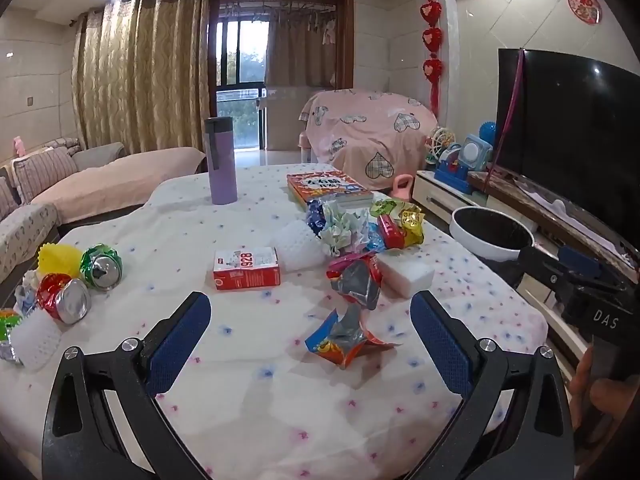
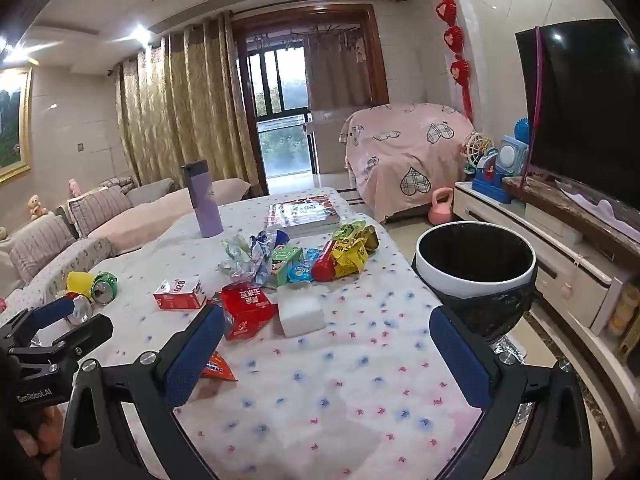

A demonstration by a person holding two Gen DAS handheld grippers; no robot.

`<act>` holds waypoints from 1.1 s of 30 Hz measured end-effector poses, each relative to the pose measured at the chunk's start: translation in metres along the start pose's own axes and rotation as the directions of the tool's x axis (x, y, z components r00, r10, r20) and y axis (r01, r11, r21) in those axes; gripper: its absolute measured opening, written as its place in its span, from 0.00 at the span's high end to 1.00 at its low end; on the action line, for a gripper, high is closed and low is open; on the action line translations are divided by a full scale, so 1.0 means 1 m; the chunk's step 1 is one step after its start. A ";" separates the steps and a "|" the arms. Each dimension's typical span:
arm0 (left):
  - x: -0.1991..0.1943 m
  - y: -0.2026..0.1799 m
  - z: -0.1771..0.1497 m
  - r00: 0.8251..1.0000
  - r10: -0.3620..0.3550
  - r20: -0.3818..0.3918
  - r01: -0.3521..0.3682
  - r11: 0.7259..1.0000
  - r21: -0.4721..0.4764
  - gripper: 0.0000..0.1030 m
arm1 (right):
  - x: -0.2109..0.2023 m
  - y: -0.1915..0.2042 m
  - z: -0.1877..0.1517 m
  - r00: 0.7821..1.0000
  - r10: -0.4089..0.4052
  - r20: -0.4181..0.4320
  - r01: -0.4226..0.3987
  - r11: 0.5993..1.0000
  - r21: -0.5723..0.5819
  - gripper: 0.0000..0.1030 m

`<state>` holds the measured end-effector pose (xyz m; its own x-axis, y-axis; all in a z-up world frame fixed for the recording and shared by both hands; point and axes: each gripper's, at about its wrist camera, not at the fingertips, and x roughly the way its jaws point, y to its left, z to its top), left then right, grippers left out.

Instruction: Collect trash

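Observation:
Trash lies on a table with a flowered white cloth (image 1: pixel 280 380). An orange and blue wrapper (image 1: pixel 344 340) lies just ahead of my left gripper (image 1: pixel 310 312), which is open and empty. A red foil wrapper (image 1: pixel 356 276) lies behind it, and a heap of crumpled wrappers (image 1: pixel 364 224) farther back. Crushed cans (image 1: pixel 100 266) lie at the left. My right gripper (image 2: pixel 324 336) is open and empty above the cloth; the red wrapper (image 2: pixel 246 310) is by its left finger. A round bin with a black liner (image 2: pixel 476 268) stands off the table's right edge.
A red and white carton (image 1: pixel 246 268), a white sponge block (image 1: pixel 408 274), a purple flask (image 1: pixel 220 160) and a book (image 1: pixel 326 186) are on the table. A sofa (image 1: pixel 80 184) is left. A TV (image 1: pixel 568 128) on a low cabinet is right.

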<state>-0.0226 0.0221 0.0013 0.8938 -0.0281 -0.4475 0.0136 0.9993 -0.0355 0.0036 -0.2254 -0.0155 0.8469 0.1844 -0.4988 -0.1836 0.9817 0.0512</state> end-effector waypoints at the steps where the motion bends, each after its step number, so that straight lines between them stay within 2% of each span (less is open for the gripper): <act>1: 0.001 -0.006 0.002 1.000 0.008 0.001 -0.008 1.000 -0.001 0.01 | 0.000 0.000 0.000 1.000 0.001 0.000 -0.001 1.000 0.000 0.00; 33: -0.004 -0.009 0.002 0.999 0.030 0.029 -0.029 1.000 -0.004 0.01 | -0.003 0.006 -0.003 0.999 0.032 0.014 -0.032 0.999 -0.012 0.00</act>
<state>-0.0252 0.0133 0.0055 0.9066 0.0022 -0.4220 -0.0146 0.9996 -0.0261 -0.0011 -0.2197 -0.0161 0.8476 0.2165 -0.4844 -0.2165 0.9746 0.0568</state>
